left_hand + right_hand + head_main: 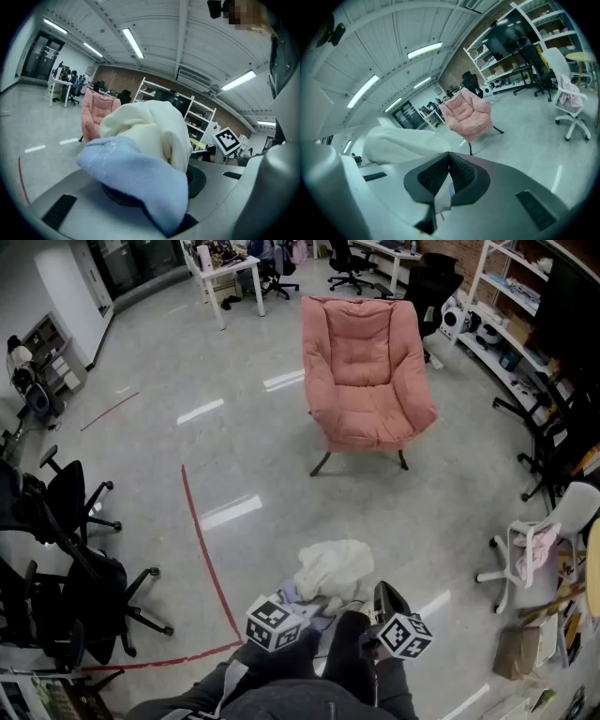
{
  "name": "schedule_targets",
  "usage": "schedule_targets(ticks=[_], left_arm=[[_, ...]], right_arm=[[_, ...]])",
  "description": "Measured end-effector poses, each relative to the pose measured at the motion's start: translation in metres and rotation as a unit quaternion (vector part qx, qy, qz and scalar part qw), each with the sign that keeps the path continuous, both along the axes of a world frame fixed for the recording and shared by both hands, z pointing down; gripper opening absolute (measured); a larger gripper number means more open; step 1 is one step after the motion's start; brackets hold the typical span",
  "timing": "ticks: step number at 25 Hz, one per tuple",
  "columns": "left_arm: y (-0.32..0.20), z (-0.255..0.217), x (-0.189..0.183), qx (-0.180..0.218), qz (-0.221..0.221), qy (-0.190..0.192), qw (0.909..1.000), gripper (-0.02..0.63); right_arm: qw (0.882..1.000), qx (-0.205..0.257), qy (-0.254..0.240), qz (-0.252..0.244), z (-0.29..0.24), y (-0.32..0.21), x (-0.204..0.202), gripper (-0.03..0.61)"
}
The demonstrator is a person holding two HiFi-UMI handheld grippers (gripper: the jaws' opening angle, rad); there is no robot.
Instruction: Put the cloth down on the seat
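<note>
- The cloth (333,570) is a crumpled bundle held up in the air between the two grippers, over the floor (234,446) and not on any seat.
- Most of it is cream; a pale blue fold lies on the side toward the left gripper (276,622).
- In the head view its long axis runs crosswise from one gripper to the other. The cream bulk swells forward, toward the armchair (366,371).
- In the left gripper view the cloth is heaped over the jaws. The blue fold runs down into the narrow gap between them, so this claw is clamped on the cloth.
- The right gripper (449,180) has its ribbed pads pressed together on a thin white strip of the cloth with a blue edge. The rest of the bundle lies off to that view's left.
- The pink armchair stands well apart from the cloth, straight ahead, with its seat cushion (361,423) facing the person.
- A red tape line (202,549) crosses the floor left of the grippers.
- Black office chairs (75,568) stand at the floor's left edge.
- A white chair (548,540) with a pink garment on it stands at the right edge.
</note>
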State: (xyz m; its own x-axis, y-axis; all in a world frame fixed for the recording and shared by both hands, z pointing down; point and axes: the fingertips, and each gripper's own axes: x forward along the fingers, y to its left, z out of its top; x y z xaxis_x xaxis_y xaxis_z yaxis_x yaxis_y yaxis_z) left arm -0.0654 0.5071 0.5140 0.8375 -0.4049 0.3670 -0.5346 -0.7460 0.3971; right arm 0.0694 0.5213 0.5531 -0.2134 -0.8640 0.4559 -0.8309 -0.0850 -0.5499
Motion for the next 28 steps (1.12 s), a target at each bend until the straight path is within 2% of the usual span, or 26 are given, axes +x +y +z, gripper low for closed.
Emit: schedule_targets(ticks=[5, 8, 12, 15, 20, 28], left_arm=[[0.012, 0.006, -0.045, 0.002, 0.000, -0.020, 0.9998, 0.138], [0.012, 0.000, -0.055, 0.002, -0.006, -0.006, 1.0000, 0.138], [0.010, -0.010, -0.061, 0.009, -0.005, 0.009, 0.9999, 0.138], [0.009, -0.011, -0.062, 0.018, -0.002, 0.001, 0.9998, 0.138], [0.009, -0.007, -0.059, 0.010, -0.010, -0.003, 0.9999, 0.140], [-0.018, -0.002, -0.034, -0.007, -0.046, -0.003, 0.9989, 0.139]], right_arm=[[1.000, 0.009, 0.012, -0.022, -0.012, 0.014, -0.048, 0.011], [0.999, 0.012, 0.011, -0.029, -0.014, 0.016, -0.065, 0.011], [0.999, 0.042, -0.008, -0.023, -0.029, 0.009, -0.077, 0.012], [0.999, 0.040, 0.000, -0.025, -0.028, 0.008, -0.081, 0.012], [0.999, 0.043, -0.004, -0.020, -0.028, 0.002, -0.073, 0.012], [0.998, 0.036, -0.003, -0.042, -0.022, -0.037, -0.047, 0.012]])
